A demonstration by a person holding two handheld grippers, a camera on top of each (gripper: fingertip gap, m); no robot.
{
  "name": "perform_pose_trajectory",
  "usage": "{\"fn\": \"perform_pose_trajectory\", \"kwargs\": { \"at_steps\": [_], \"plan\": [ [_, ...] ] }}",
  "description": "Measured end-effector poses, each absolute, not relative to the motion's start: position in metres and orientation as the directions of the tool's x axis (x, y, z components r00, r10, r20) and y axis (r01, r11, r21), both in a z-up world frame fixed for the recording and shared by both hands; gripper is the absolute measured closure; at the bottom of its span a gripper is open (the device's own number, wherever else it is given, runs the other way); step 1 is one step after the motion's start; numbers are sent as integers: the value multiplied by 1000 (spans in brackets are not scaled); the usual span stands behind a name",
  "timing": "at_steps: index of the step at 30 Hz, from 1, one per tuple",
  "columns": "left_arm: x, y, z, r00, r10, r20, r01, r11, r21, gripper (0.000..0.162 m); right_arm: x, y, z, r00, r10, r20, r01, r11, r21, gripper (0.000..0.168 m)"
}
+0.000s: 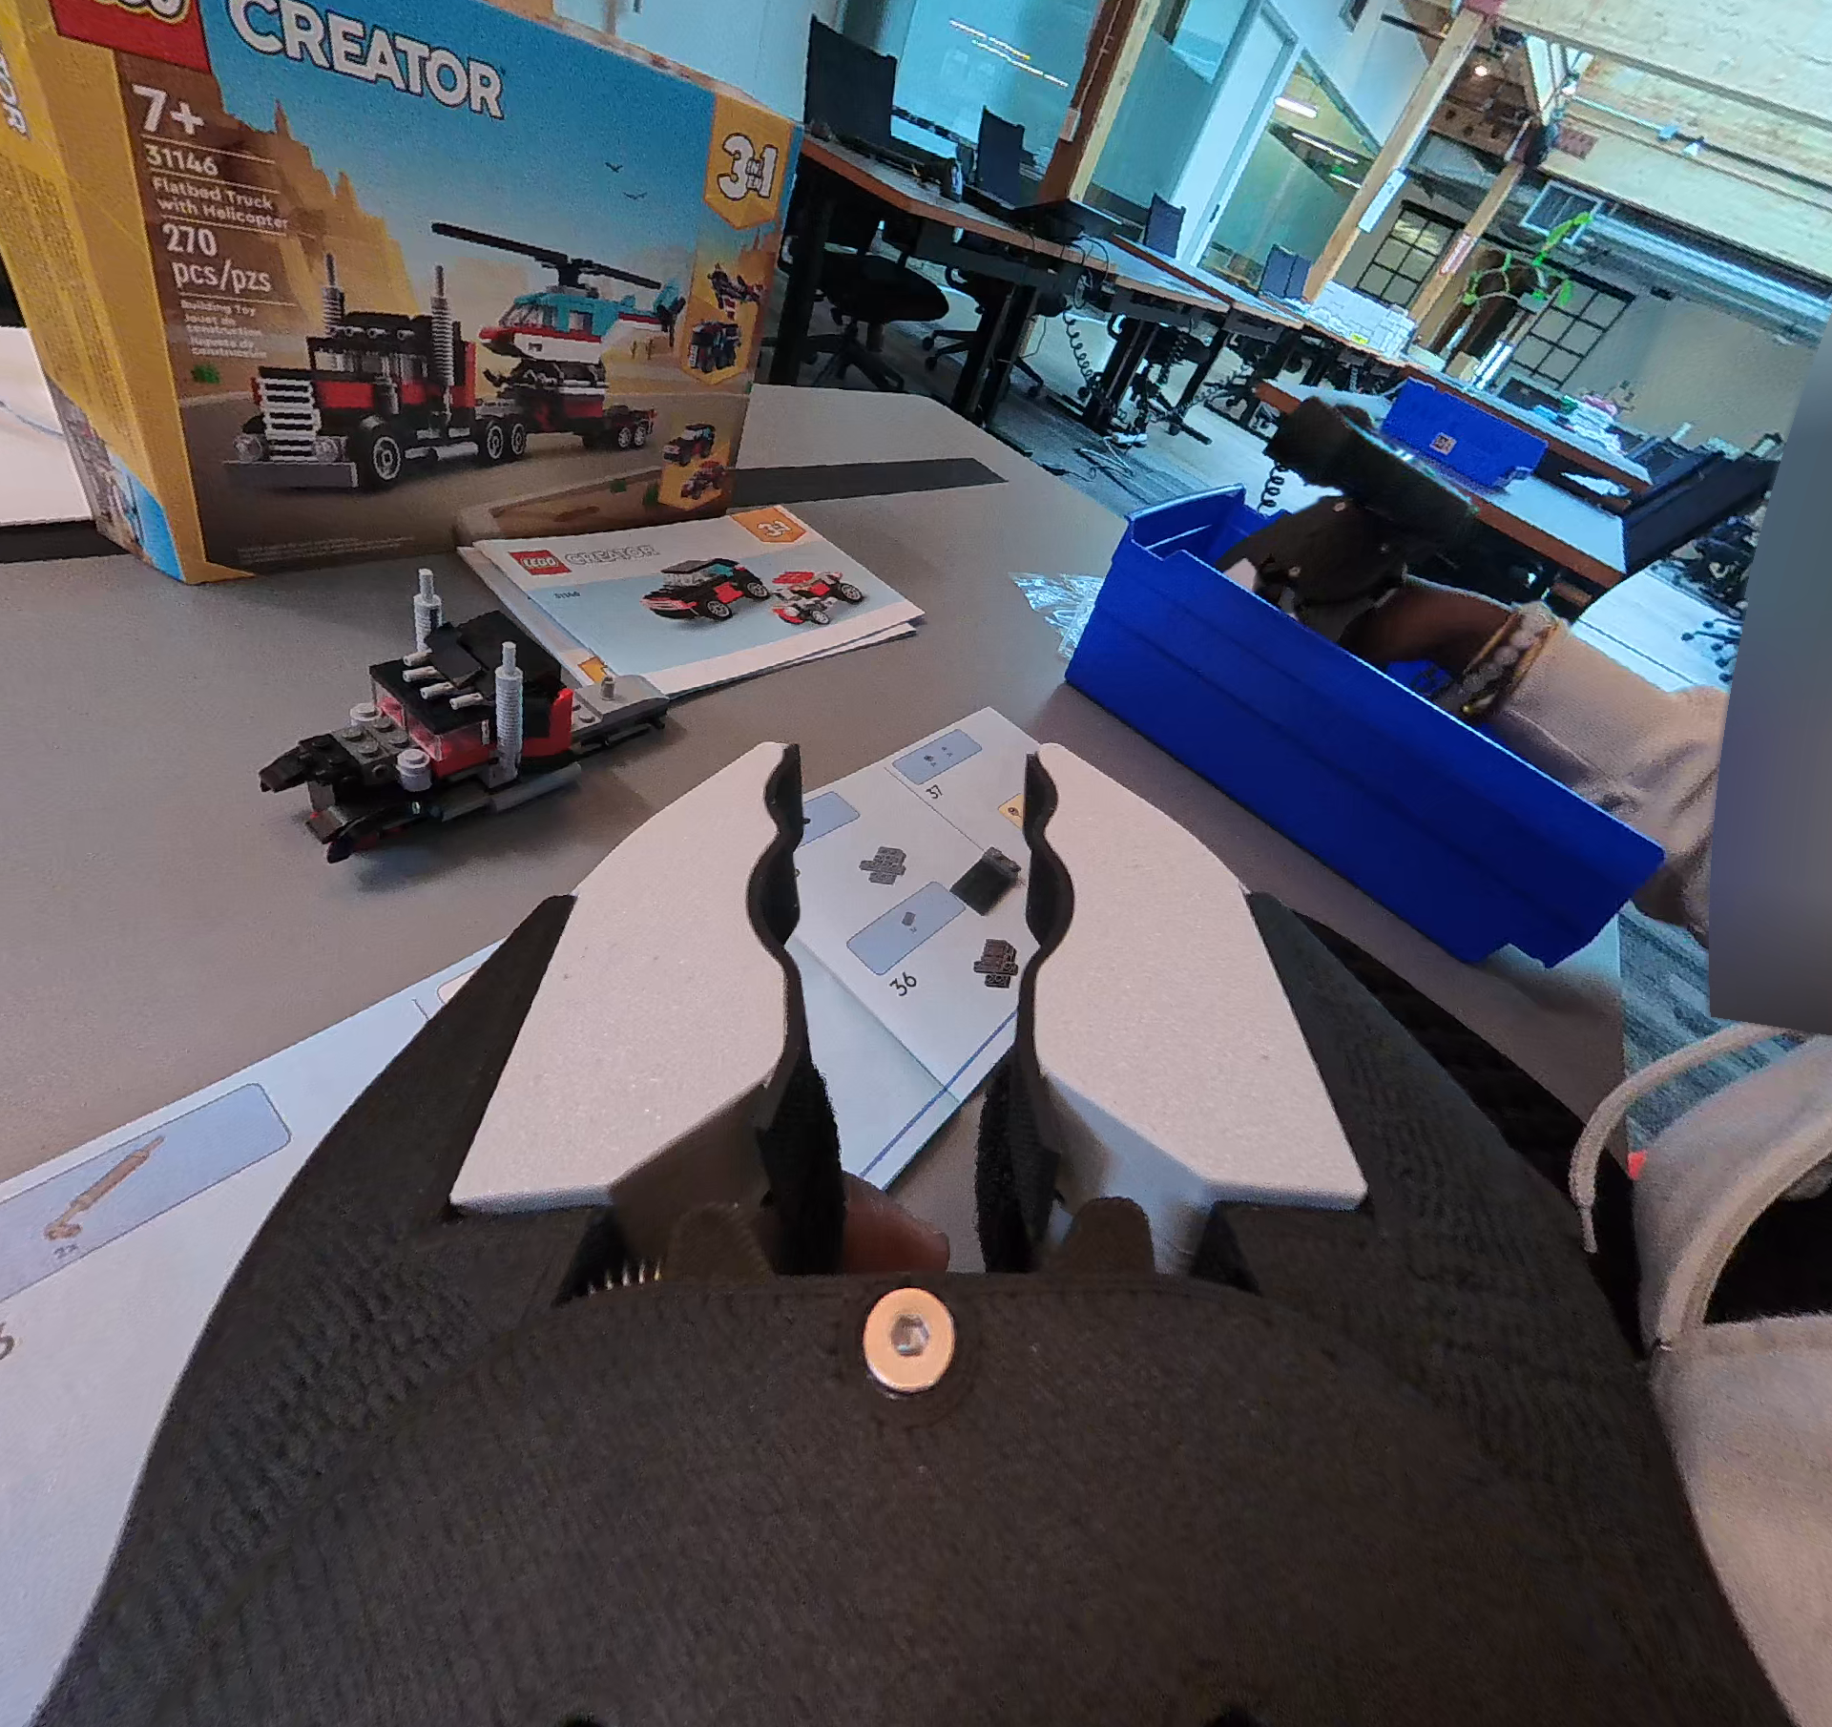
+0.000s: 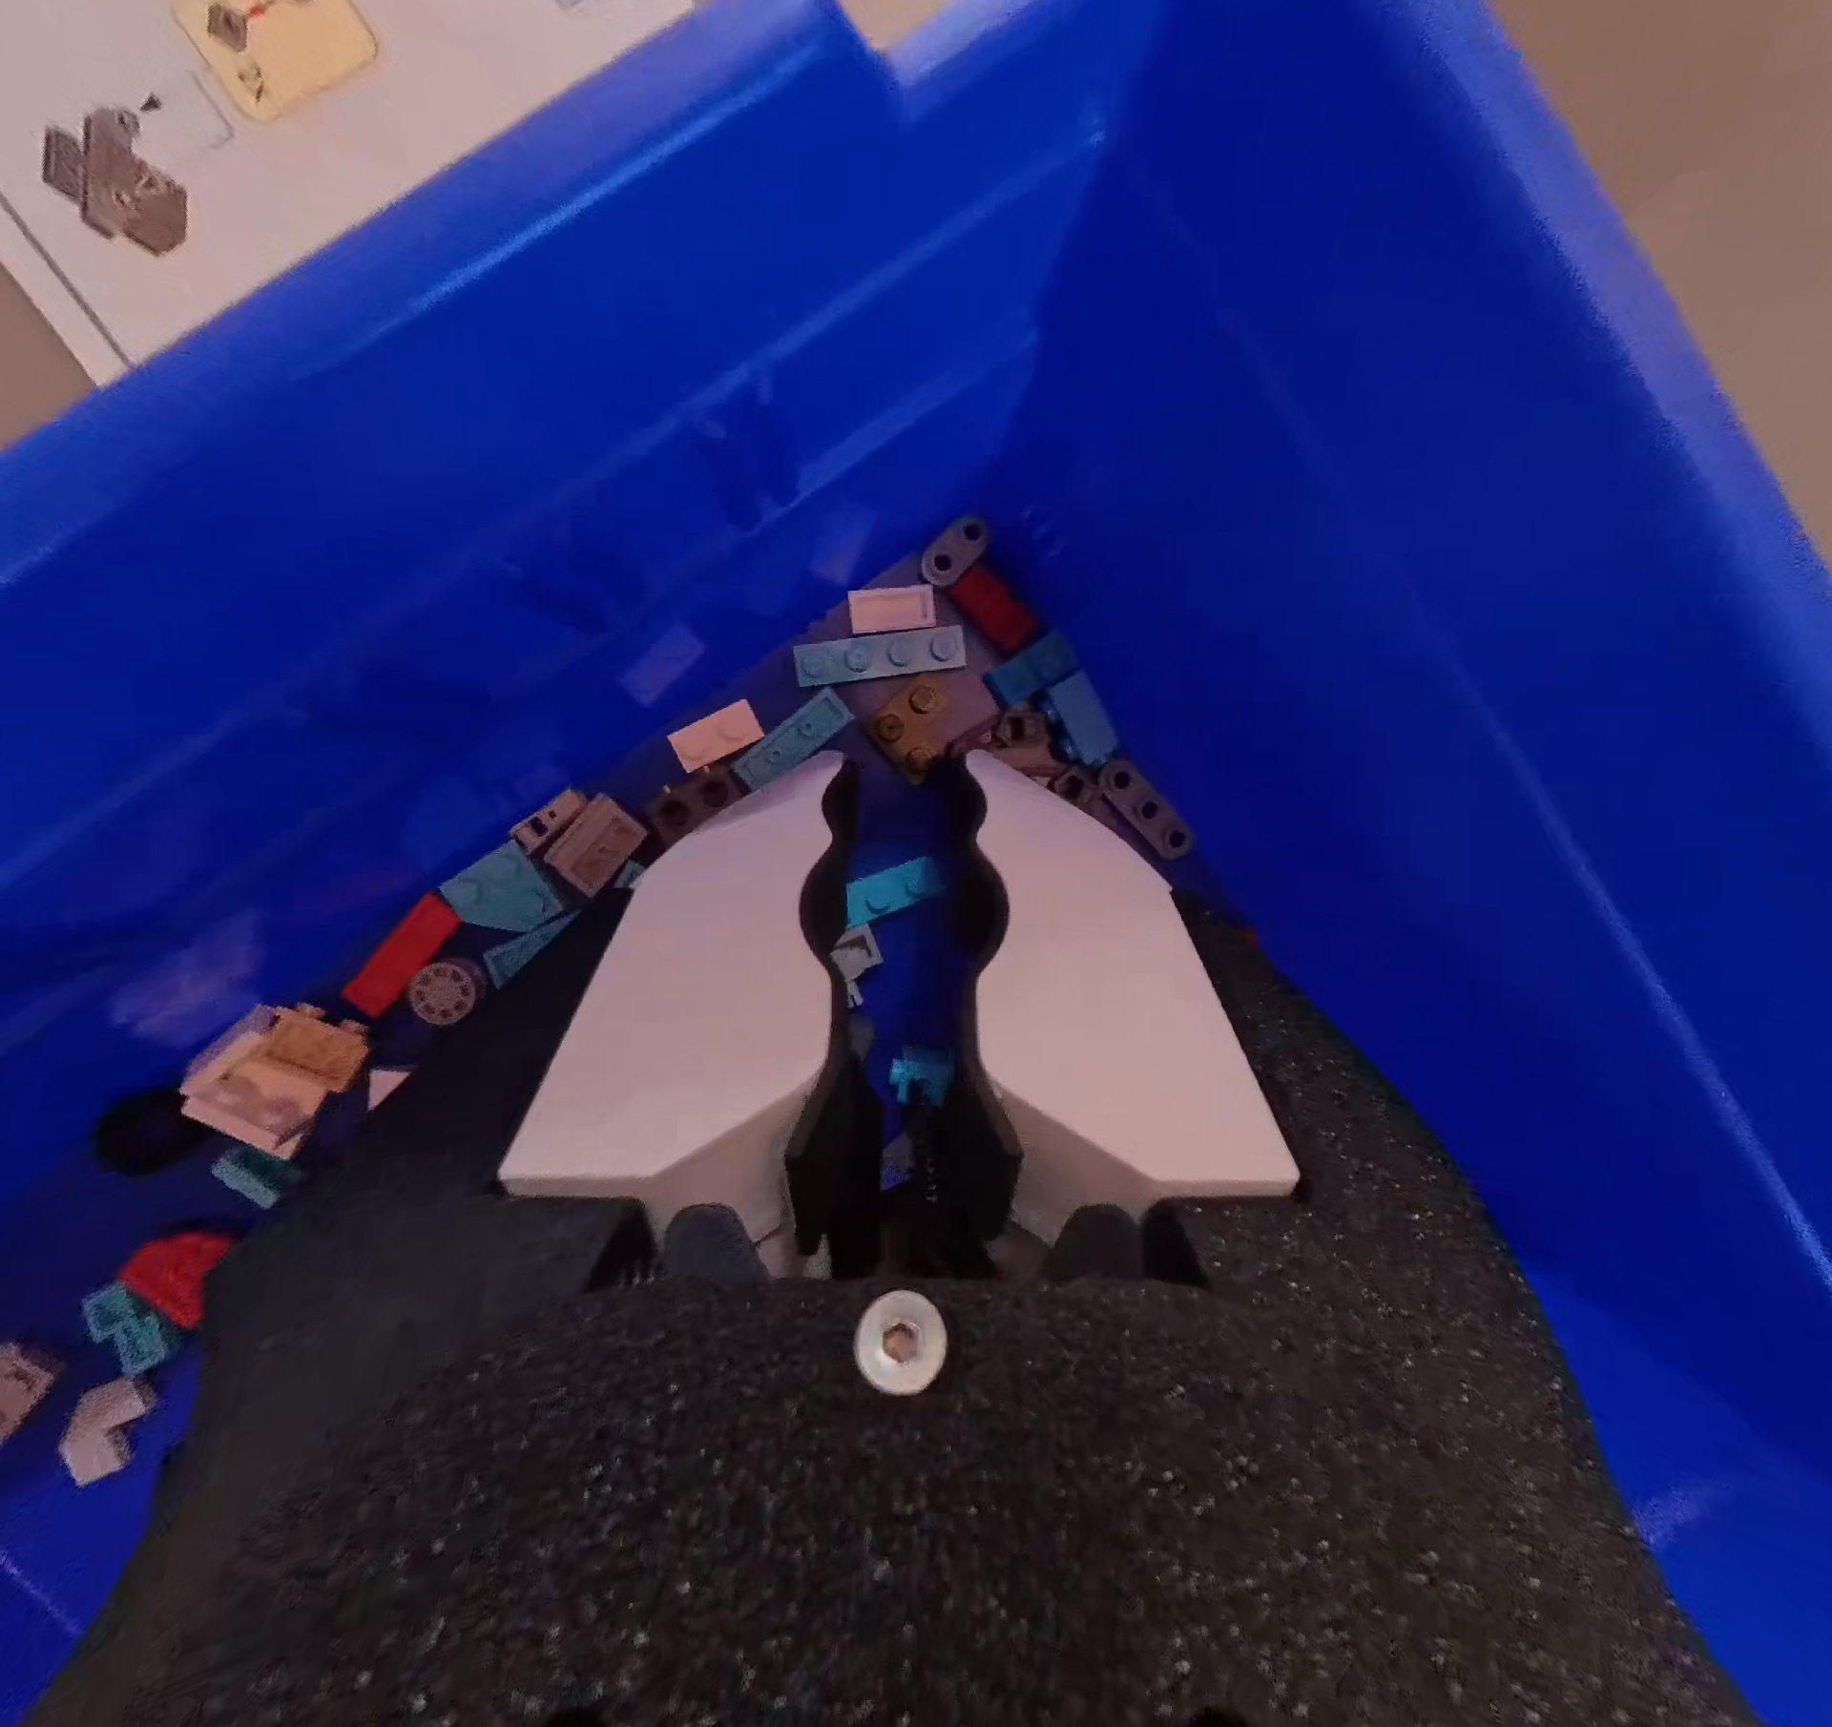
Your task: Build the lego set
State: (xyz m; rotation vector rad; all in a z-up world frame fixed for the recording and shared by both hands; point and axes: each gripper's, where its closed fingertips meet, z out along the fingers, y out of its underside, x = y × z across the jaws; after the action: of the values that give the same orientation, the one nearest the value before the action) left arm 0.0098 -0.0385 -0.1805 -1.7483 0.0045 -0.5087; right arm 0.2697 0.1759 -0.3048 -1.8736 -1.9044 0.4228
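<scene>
A partly built black and red truck stands on the grey table, left of my left gripper. That gripper is open and empty above the open instruction booklet, where a small black piece lies between the fingers. My right gripper is open, reaching down inside the blue bin among several loose bricks; a teal plate lies between its fingers, not gripped. In the left wrist view the right gripper shows inside the bin, held by a hand.
The set's box stands at the back left, with a second booklet in front of it. A clear plastic bag lies behind the bin. The bin's walls close in around my right gripper. Some 35 cm of space lies between my two pairs of fingers.
</scene>
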Motion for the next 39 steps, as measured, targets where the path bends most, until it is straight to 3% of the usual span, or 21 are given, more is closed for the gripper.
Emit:
{"fn": "perform_pose_trajectory", "kwargs": {
  "at_steps": [3, 16, 22, 27, 33, 39],
  "plan": [
    [10, -40, -181, 904, -273, 330, 264, -250, -932, 119, 265, 177, -305, -62, 989, 134, 863, 120, -490, 143],
    [6, -45, -183, 900, -270, 342, 276, -254, -927, 119, 269, 181, -305, -244, 962, 119, 885, 272, -379, 143],
    [5, -43, -184, 895, -274, 351, 284, -257, -924, 119, 266, 173, -306, -286, 953, 98, 854, 300, -425, 143],
    [9, -41, -183, 890, -289, 352, 281, -260, -924, 119, 267, 172, -309, -232, 973, -2, 879, 209, -429, 155],
    [12, -42, -182, 889, -299, 348, 275, -259, -926, 119, 266, 175, -305, -215, 974, 66, 865, 221, -451, 159],
    [19, -47, -178, 876, -351, 331, 245, -268, -932, 119, 271, 159, -231, -67, 987, 147, 780, 144, -609, 160]
  ]
}}
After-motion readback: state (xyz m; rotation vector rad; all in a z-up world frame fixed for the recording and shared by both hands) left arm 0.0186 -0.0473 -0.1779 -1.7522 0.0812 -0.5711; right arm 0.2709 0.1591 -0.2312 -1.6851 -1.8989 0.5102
